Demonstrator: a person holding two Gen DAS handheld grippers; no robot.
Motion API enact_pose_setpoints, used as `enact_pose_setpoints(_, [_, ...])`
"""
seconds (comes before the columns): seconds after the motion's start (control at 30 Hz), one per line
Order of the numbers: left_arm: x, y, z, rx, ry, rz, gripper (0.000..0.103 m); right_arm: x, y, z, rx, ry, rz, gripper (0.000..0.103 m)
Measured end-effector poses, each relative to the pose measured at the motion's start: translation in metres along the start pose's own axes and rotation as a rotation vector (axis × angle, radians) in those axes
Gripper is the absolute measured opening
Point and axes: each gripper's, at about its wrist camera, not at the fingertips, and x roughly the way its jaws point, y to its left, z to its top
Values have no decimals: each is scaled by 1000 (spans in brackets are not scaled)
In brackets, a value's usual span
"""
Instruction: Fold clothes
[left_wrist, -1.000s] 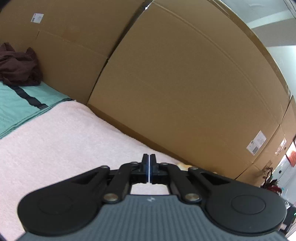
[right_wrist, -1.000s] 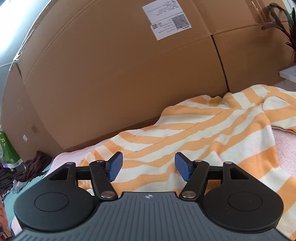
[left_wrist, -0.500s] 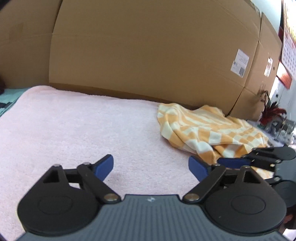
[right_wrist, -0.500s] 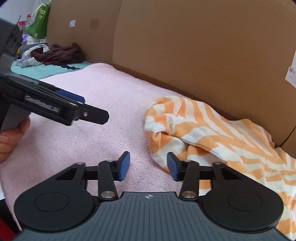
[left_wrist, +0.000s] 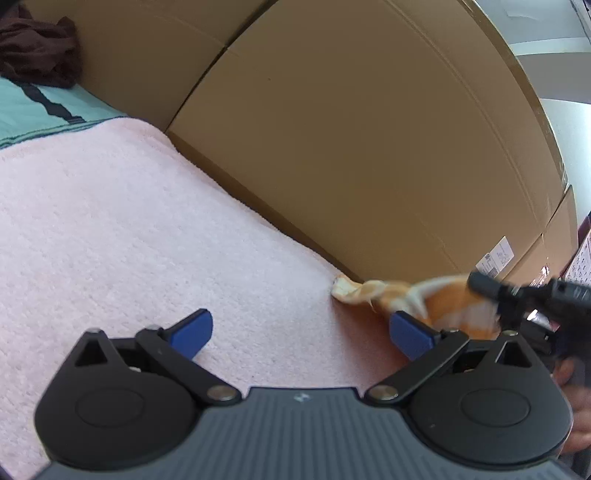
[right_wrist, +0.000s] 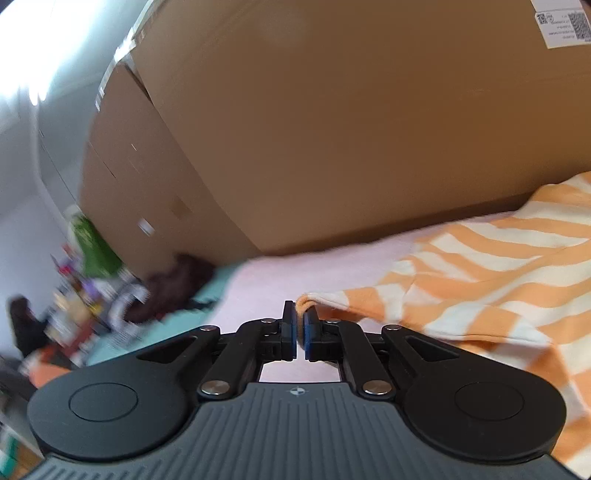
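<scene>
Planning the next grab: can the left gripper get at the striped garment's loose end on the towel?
Probably yes: left gripper is opening over bare pink towel, nothing between it and the striped garment.

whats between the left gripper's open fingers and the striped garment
Only bare pink towel, as the left wrist view shows. The left gripper, jaws opening, holds nothing; the striped garment lies just beyond its right-hand pad.

Left hand-held gripper (left_wrist: 301, 332) opening over pink towel (left_wrist: 110, 236), nothing between; striped garment (left_wrist: 424, 299) beyond.
</scene>
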Motion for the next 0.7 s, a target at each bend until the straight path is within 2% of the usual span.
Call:
enact_pose_setpoints(0.17, [-2,3,1,-31,4,11,102,5,8,9,232,-75,330,6])
enact_pose_setpoints(0.23, [-4,3,0,-25,-5,15,102,15,6,6,309,-84,407,17])
enact_pose_setpoints(0.27, [-5,3,0,-28,-6,16,102,17,5,3,305,-87,361,20])
enact_pose_setpoints(0.3, [-6,4,-1,-33,-6,17,102,17,4,-3,275,-88,281,35])
enact_pose_setpoints(0.37, [-9,7,-1,-45,-5,13,102,15,2,-15,215,-85,137,37])
enact_pose_setpoints(0.5, [-10,8,-2,-56,-12,3,102,-15,-5,-52,86,-27,29,39])
enact_pose_setpoints(0.57, [-9,7,-2,-55,-11,7,102,-28,1,-73,-17,-23,-73,41])
enact_pose_setpoints(0.6, [-8,7,-2,-54,-9,9,102,-33,5,-82,-85,-10,-133,46])
enact_pose_setpoints(0.63, [-7,6,-2,-51,-6,12,102,-38,10,-90,-153,4,-189,56])
enact_pose_setpoints(0.7, [-6,5,-1,-43,2,13,102,-37,20,-101,-291,44,-273,62])
